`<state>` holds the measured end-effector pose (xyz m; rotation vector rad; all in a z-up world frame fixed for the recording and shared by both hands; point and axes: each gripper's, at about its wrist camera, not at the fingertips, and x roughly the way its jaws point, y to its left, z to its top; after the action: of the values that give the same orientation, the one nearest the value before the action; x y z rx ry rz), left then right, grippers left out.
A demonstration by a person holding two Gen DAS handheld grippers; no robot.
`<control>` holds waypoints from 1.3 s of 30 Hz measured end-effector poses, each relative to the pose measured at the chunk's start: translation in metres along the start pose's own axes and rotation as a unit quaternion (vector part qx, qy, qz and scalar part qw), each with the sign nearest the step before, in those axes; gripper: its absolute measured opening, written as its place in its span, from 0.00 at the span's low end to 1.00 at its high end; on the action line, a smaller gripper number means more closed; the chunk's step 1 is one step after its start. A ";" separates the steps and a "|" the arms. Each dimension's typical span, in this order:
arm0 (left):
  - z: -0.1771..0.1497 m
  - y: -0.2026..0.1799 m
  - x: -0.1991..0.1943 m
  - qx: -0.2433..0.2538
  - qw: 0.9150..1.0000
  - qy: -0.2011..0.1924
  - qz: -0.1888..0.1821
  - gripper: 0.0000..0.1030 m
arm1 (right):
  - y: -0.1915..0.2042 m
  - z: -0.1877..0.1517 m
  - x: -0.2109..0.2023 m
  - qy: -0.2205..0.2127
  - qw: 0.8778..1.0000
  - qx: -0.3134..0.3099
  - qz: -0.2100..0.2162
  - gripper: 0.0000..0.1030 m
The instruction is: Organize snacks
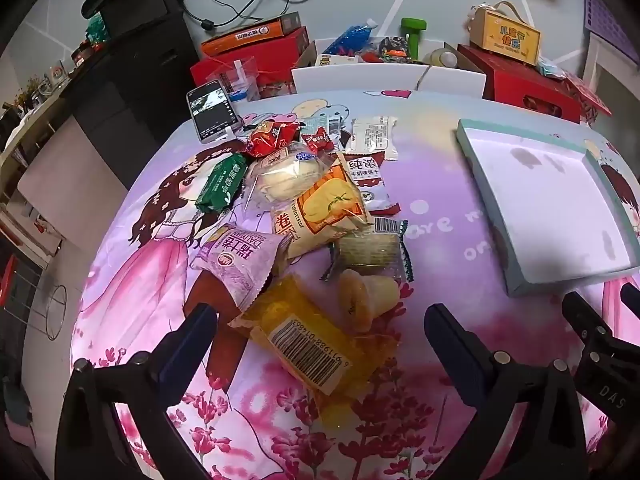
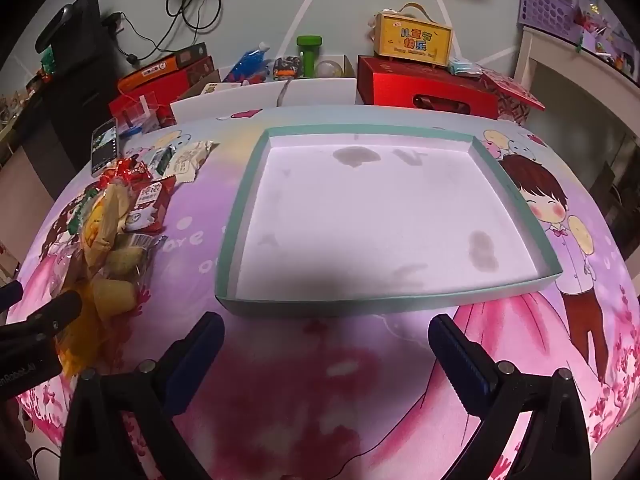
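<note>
A pile of wrapped snacks lies on the cartoon-print tablecloth: a yellow packet with a barcode (image 1: 308,340), a purple packet (image 1: 240,260), a green packet (image 1: 222,182), a pale bun in clear wrap (image 1: 288,178), a small jelly cup (image 1: 366,296). My left gripper (image 1: 320,336) is open, low over the yellow packet. A shallow teal-rimmed box (image 2: 248,196), white inside, sits to the right of the pile. My right gripper (image 2: 326,344) is open and empty just before the box's near edge. The pile shows at the left in the right wrist view (image 2: 112,248).
A phone (image 1: 212,110) lies at the table's far left edge. Red boxes (image 2: 428,88), a yellow carton (image 2: 414,38), a green bottle (image 2: 309,54) and white chair backs (image 2: 264,96) stand behind the table. A dark cabinet (image 1: 132,52) is at the left.
</note>
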<state>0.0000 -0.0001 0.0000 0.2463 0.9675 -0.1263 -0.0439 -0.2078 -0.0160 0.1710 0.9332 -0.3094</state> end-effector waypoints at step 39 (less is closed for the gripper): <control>-0.001 0.005 0.003 -0.004 1.000 0.008 0.012 1.00 | 0.003 -0.002 0.002 0.005 1.000 0.000 0.002 1.00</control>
<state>0.0022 0.0049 -0.0024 0.2522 0.9803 -0.0995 -0.0434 -0.2053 -0.0186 0.1754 0.9418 -0.3052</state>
